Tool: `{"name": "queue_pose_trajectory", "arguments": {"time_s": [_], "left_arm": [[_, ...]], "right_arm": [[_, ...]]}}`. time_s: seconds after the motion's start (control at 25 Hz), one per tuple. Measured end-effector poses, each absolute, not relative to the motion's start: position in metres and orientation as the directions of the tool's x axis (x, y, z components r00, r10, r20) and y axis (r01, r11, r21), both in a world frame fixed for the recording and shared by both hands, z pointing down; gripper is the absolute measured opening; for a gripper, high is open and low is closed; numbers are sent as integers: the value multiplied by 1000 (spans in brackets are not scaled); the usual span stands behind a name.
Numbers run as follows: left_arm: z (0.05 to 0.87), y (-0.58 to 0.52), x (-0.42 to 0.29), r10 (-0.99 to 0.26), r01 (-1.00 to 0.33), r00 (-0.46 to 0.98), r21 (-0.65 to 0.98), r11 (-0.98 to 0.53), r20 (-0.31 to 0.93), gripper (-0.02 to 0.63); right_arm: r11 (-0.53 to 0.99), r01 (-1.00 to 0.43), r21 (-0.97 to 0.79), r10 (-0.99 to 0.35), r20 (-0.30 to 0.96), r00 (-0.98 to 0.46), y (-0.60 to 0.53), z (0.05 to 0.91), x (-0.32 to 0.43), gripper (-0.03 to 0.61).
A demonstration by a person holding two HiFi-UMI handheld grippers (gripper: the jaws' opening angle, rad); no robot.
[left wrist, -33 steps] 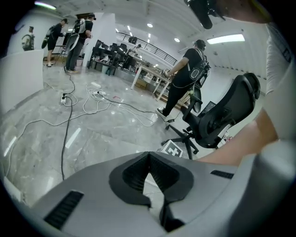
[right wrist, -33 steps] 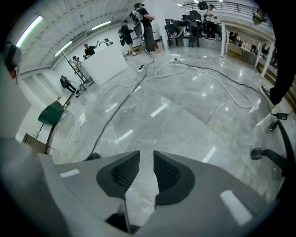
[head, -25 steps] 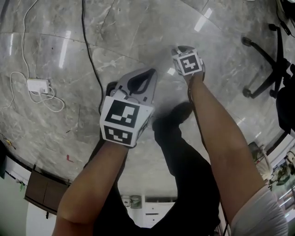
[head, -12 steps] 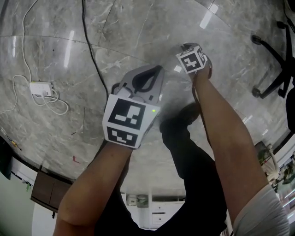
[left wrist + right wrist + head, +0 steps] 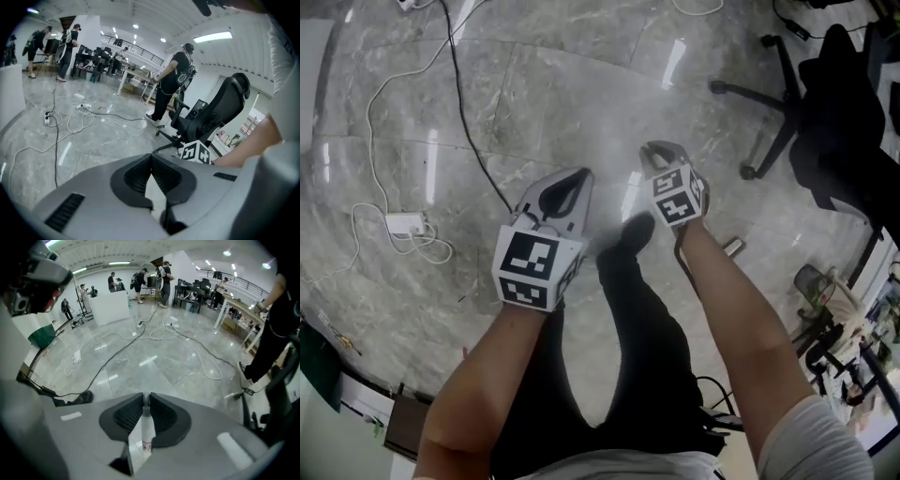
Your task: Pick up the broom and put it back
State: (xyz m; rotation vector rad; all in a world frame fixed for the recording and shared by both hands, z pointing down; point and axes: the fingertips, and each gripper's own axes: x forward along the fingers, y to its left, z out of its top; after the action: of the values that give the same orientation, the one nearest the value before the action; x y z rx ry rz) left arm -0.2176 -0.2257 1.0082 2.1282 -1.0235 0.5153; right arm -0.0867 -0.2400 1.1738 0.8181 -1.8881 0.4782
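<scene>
In the right gripper view a thin white rod with a small printed label, the broom's handle point(image 5: 146, 427), is pinched between the dark pads, and my right gripper point(image 5: 146, 405) is shut on it. The rod runs down out of the jaws. The head view shows that gripper point(image 5: 659, 153) over the grey floor, but I cannot make out the handle or the broom head there. My left gripper point(image 5: 567, 187) hangs beside it, a little nearer to me. Its tips point(image 5: 151, 156) meet, and nothing shows between them.
A black office chair point(image 5: 811, 112) stands to the right on the marble floor point(image 5: 544, 75). A black cable point(image 5: 461, 103) and a white power strip point(image 5: 405, 223) with its cord lie to the left. My dark-trousered leg and shoe point(image 5: 636, 232) are under the grippers. A person point(image 5: 172, 79) stands near the chair.
The head view has swung, so more floor and the whole chair show. Both grippers sit lower and further left in it, still side by side with jaws closed.
</scene>
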Motion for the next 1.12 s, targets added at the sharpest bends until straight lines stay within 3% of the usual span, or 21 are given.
{"name": "queue_pose_trajectory", "arguments": {"time_s": [0.24, 0.52, 0.92, 1.12], "left_arm": [[815, -220, -162, -494, -750, 653, 400, -526, 574, 7], [605, -222, -34, -460, -643, 751, 362, -675, 474, 8], [449, -145, 109, -371, -515, 821, 285, -808, 433, 8], [422, -132, 143, -369, -493, 831, 242, -836, 416, 8]], "right_arm": [[575, -813, 89, -478, 843, -246, -209, 944, 8, 46], [269, -951, 154, -654, 754, -63, -174, 735, 186, 44], [-205, -977, 54, -770, 607, 196, -77, 587, 439, 44], [-299, -953, -47, -808, 544, 226, -72, 550, 486, 44]]}}
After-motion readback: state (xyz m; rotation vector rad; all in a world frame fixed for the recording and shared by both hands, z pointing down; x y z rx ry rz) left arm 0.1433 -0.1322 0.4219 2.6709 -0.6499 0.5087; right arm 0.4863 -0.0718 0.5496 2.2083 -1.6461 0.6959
